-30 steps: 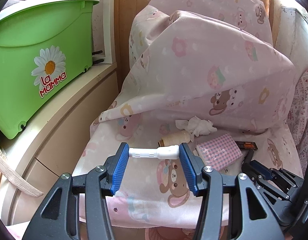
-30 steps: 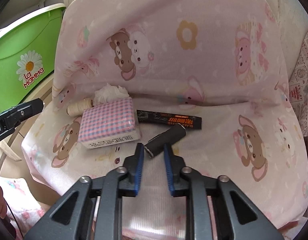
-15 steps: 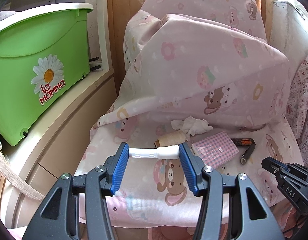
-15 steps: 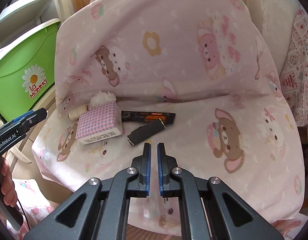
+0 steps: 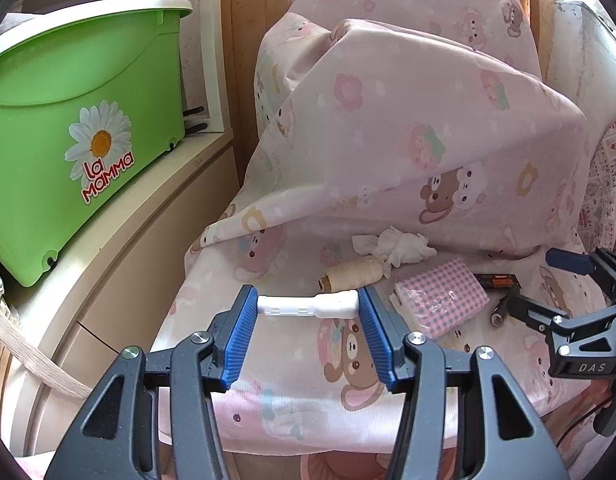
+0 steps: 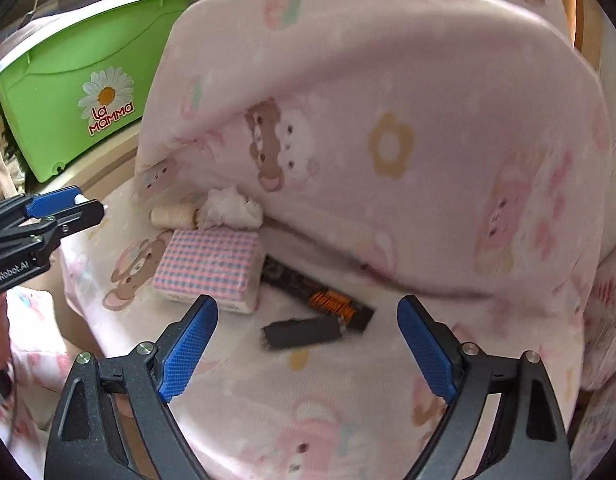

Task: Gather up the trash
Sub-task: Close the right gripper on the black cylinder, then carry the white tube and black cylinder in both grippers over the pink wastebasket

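Note:
My left gripper (image 5: 306, 306) is shut on a white plastic tube (image 5: 308, 305), held crosswise above the seat's front left. My right gripper (image 6: 305, 334) is wide open, low over a black roll (image 6: 301, 332) and a black-and-orange wrapper (image 6: 320, 300). On the pink bear-print seat lie a crumpled white tissue (image 6: 231, 212), a beige thread spool (image 6: 171, 214) and a pink checked tissue pack (image 6: 209, 266). They also show in the left wrist view: tissue (image 5: 396, 246), spool (image 5: 352, 276), pack (image 5: 440, 298), wrapper (image 5: 498, 281). The right gripper (image 5: 564, 292) shows at the right there.
A green "La Mamma" bin (image 5: 75, 168) stands on a cream cabinet (image 5: 119, 248) left of the chair. The chair's cloth-covered back (image 6: 388, 120) rises behind the items. Patterned fabric (image 5: 604, 184) hangs at the right.
My right gripper went from shut to wide open and moved in close over the black roll and wrapper. The left gripper still holds the white tube and barely moved.

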`<state>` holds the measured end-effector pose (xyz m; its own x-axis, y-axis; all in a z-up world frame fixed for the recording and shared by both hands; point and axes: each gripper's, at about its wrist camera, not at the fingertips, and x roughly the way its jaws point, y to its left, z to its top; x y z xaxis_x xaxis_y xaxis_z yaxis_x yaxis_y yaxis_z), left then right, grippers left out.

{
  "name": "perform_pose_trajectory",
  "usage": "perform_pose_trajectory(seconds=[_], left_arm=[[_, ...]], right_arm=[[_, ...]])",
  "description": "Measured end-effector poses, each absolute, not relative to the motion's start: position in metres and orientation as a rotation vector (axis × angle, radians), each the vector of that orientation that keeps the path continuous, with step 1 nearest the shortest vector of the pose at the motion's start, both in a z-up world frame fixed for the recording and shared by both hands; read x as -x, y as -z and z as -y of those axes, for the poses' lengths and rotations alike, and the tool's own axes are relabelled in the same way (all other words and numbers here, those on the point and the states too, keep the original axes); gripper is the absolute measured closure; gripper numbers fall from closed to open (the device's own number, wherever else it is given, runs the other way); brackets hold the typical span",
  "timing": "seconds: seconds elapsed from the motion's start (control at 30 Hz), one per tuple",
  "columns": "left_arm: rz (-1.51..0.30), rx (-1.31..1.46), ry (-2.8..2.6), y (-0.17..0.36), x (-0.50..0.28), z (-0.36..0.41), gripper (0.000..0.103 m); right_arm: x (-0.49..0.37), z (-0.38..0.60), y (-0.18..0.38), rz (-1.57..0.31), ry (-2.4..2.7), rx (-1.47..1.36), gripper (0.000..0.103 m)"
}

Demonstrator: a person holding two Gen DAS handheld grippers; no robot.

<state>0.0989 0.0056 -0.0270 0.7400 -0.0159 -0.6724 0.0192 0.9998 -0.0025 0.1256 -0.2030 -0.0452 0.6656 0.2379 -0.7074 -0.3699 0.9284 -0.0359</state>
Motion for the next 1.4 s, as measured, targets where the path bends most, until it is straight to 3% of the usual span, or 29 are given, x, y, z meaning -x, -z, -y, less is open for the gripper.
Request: perform_pose_trajectory(seconds=[0.23, 0.4, 0.47, 1.4], left_arm=[[-0.741, -0.013, 0.018, 0.028, -0.1, -0.004, 0.052], [-0.733, -0.025, 0.031, 0.026, -0.098, 0.0, 0.052], [-0.731, -0.03, 0.032, 0.026, -0.097, 0.001, 0.052], [-0.719, -0.079, 0.123, 0.023, -0.058, 0.026, 0.052]], right_arm=[[-0.137, 0.204, 0.062, -0.86, -0.426, 0.169, 0.014], [-0.14, 0.199, 0.075, -0.896, -0.421, 0.142, 0.045], [-0.14, 0.198, 0.079, -0.9, -0.403, 0.153, 0.05], [-0.042, 0.21, 0.033, -0.761, -0.237, -0.046, 0.051]])
